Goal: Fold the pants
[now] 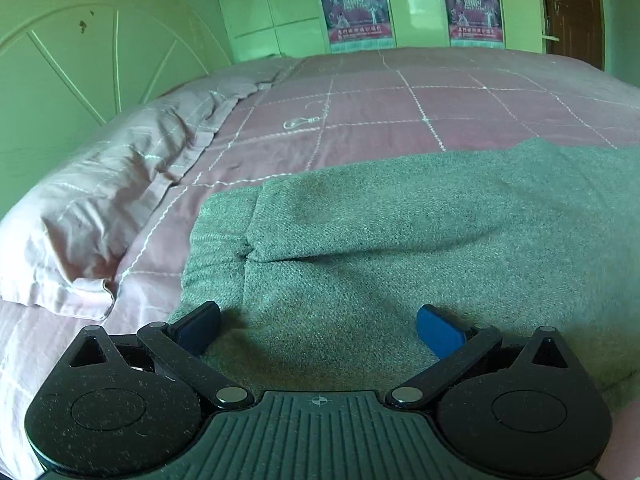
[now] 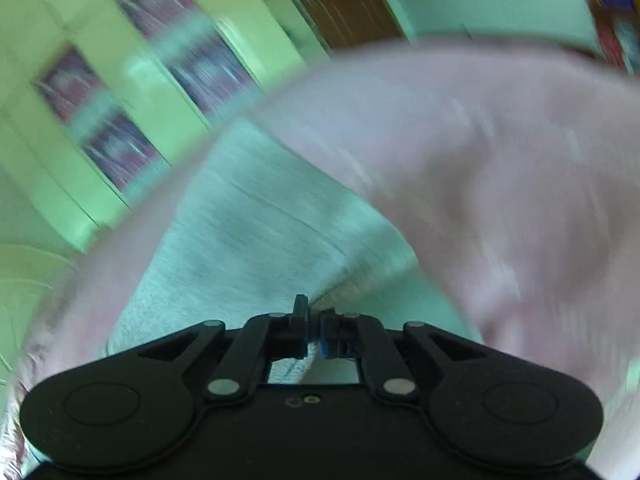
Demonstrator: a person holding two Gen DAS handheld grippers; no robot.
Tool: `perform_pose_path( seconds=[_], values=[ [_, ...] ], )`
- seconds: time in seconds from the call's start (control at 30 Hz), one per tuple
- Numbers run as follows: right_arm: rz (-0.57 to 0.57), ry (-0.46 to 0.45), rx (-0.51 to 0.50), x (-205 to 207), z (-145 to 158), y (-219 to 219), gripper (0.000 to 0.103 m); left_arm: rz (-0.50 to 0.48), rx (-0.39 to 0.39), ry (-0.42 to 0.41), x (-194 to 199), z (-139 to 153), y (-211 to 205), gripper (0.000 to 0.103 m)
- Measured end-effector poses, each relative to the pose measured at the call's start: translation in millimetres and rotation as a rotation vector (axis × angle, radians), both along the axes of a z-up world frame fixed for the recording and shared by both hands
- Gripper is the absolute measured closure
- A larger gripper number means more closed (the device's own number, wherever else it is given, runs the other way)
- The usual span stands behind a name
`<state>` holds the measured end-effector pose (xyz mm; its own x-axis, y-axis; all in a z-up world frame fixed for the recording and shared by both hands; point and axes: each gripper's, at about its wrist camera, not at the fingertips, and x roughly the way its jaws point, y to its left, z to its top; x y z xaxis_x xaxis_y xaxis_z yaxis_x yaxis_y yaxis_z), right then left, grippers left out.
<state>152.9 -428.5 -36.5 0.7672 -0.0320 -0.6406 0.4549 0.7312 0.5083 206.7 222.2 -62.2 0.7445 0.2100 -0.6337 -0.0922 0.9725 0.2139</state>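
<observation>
Left tongs (image 1: pixel 320 330): my fingers are spread wide, with nothing between the blue pads (image 1: pixel 438 332), and they hover low over the pants (image 1: pixel 400 240). Right tongs (image 2: pixel 314 326): my fingers are closed together on an edge of the pants (image 2: pixel 248 240), with pale cloth visible between and just behind the pads; this view is heavily motion-blurred and tilted. Pants, condition: grey-green fabric of coarse woven texture, lying on the bed (image 1: pixel 400 100) in the left wrist view. An upper layer lies over a lower one, with a horizontal crease where its edge ends and a rounded, padded fold at the left side. The cloth spreads to the right edge of that view. In the right wrist view the same cloth reads paler, running away from my right tongs as a long strip with lengthwise lines across it. Bed: covered in a pink sheet with white grid stitching. A pink pillow (image 1: pixel 100 220) lies left of the pants, beside the green headboard (image 1: pixel 80 60). Green wardrobe doors (image 1: pixel 280 0) stand behind the bed and carry two posters (image 1: pixel 354 6).
</observation>
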Motion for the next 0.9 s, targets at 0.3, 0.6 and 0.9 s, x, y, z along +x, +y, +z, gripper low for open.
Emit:
perform_pose_path(
  seconds=[0.3, 0.6, 0.9],
  values=[
    [-0.078, -0.134, 0.097, -32, -14, -7, 0.103, -0.004, 0.002, 0.006, 1, 0, 1, 0.0],
    [-0.103, -0.051, 0.152, -40, -29, -23, 0.092, -0.004, 0.005, -0.002, 0, 1, 0, 0.0],
    [0.346, -0.189, -0.101, -3, 40, 99, 0.085, 0.25, -0.231, -0.187, -74, 28, 47, 0.0]
  ],
)
